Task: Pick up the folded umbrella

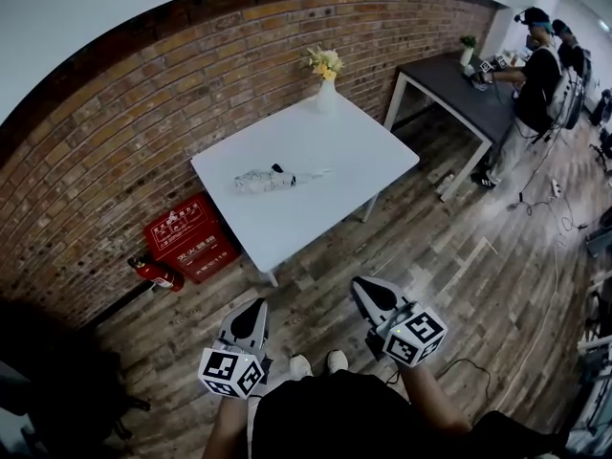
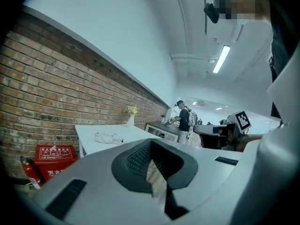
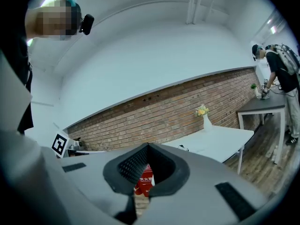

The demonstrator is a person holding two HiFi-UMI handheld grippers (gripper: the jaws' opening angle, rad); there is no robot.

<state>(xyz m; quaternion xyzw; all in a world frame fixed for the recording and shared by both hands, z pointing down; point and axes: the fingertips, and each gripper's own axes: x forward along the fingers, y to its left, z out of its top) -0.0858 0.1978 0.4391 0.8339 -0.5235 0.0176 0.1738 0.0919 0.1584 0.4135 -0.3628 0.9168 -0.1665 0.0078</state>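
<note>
The folded umbrella (image 1: pixel 266 180), pale and patterned with a dark handle, lies near the middle of the white table (image 1: pixel 325 161). In the left gripper view the umbrella (image 2: pixel 108 138) shows on the table (image 2: pixel 89 131), far ahead. My left gripper (image 1: pixel 258 303) and right gripper (image 1: pixel 358 284) hang over the wooden floor, well short of the table's near edge. Both have their jaws together with nothing in them. The left gripper (image 2: pixel 151 149) points towards the table. In the right gripper view the right gripper (image 3: pixel 147 150) hides most of the umbrella.
A white vase with yellow flowers (image 1: pixel 326 76) stands at the table's far corner. A red box (image 1: pixel 189 237) and a fire extinguisher (image 1: pixel 156 273) sit by the brick wall on the left. A person (image 1: pixel 537 75) stands at a dark table (image 1: pixel 457 92) on the right; cables lie on the floor there.
</note>
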